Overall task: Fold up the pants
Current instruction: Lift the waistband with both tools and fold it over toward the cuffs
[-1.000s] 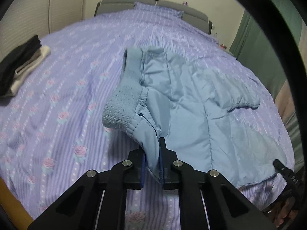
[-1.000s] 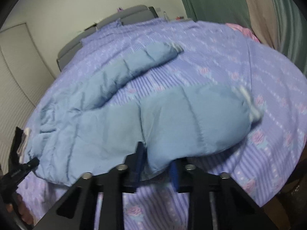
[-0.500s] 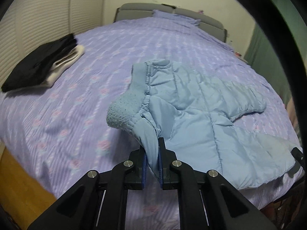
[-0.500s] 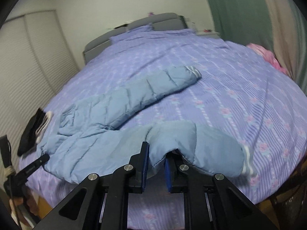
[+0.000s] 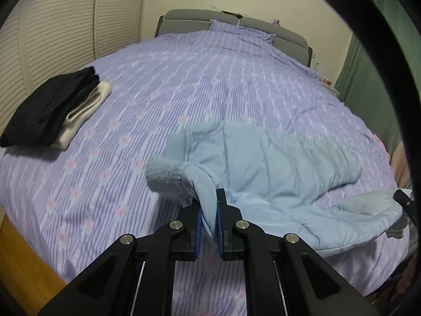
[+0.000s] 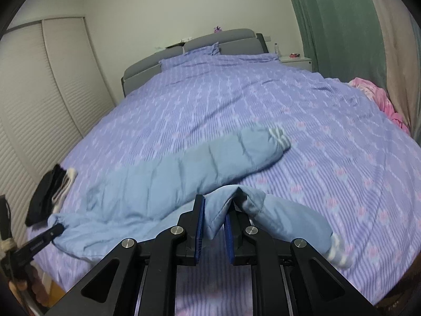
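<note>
Light blue padded pants (image 5: 276,163) lie across the near part of the purple striped bed. My left gripper (image 5: 209,210) is shut on the pants at the waist edge, beside the ribbed waistband (image 5: 161,172). My right gripper (image 6: 214,216) is shut on a fold of the near leg (image 6: 289,221), whose striped cuff (image 6: 338,252) hangs to the right. The far leg (image 6: 210,163) lies flat on the bed, its cuff (image 6: 277,135) pointing right. Each gripper's tip shows at the other view's edge.
A folded stack of black and cream clothes (image 5: 52,108) lies at the bed's left edge. Grey headboard and pillow (image 5: 236,26) are at the far end. Pink cloth (image 6: 373,97) lies by the green curtain on the right. A louvred wardrobe (image 5: 52,31) stands on the left.
Both grippers have pulled back toward the foot of the bed and risen, dragging the pants nearer. The near leg has folded up in the right gripper.
</note>
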`<state>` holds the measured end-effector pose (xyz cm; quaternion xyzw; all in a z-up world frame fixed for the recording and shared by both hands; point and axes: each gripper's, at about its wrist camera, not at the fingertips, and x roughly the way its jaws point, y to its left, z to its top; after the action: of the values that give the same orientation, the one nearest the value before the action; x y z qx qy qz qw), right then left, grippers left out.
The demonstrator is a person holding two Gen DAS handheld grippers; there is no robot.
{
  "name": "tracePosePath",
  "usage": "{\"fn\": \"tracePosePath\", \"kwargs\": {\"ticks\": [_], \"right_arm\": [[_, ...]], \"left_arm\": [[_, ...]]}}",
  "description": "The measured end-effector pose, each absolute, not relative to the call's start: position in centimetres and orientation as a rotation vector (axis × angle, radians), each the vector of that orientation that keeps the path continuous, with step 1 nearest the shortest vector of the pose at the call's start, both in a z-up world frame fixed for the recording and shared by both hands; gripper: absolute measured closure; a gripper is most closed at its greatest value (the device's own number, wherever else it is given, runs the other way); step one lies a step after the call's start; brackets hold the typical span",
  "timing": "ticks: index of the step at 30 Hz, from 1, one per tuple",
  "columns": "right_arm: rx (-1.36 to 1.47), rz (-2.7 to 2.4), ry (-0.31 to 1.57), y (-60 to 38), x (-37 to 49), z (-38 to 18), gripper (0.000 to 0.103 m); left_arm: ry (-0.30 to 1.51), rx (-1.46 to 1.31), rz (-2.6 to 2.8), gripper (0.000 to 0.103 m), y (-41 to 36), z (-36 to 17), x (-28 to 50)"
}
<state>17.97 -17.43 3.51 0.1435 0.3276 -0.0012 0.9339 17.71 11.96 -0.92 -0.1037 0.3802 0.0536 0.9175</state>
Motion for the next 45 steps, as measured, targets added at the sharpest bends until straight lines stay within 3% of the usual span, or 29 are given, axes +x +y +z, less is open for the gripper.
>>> {"fn": "tracePosePath", "kwargs": {"ticks": [8, 24, 26, 27, 28, 30, 33, 37, 45], "right_arm": [[0.272, -0.024, 0.697, -17.5, 25.0, 3.5, 0.088], [0.224, -0.061, 0.856, -16.5, 36.3, -0.8, 0.087], [0.23, -0.063, 0.85, -16.6, 36.3, -0.8, 0.081], [0.224, -0.069, 0.844, -16.6, 36.2, -0.6, 0.071], [0.216, -0.083, 0.829, -16.6, 35.8, -0.2, 0.054], [0.213, -0.094, 0.791, -16.7, 35.2, 0.5, 0.035], [0.206, -0.082, 0.739, -16.5, 33.9, 1.9, 0.033], [0.187, -0.024, 0.726, -15.3, 32.9, 3.4, 0.03], [0.162, 0.075, 0.688, -13.1, 29.2, 5.5, 0.03]], "left_arm": [[0.784, -0.157, 0.117, 0.092, 11.9, -0.2, 23.6], [0.939, -0.054, 0.175, 0.089, 11.7, -3.9, 33.0], [0.952, -0.037, 0.18, 0.088, 11.5, -3.8, 33.0], [0.95, -0.028, 0.177, 0.087, 11.4, -3.6, 32.9], [0.949, -0.021, 0.172, 0.086, 11.3, -3.4, 32.8], [0.951, -0.006, 0.159, 0.084, 11.2, -3.1, 32.5], [0.958, -0.04, 0.121, 0.077, 11.8, -2.5, 32.2], [0.997, -0.234, 0.052, 0.052, 13.9, -1.8, 32.4], [1.01, -0.191, -0.021, 0.046, 13.6, 0.4, 29.7]]}}
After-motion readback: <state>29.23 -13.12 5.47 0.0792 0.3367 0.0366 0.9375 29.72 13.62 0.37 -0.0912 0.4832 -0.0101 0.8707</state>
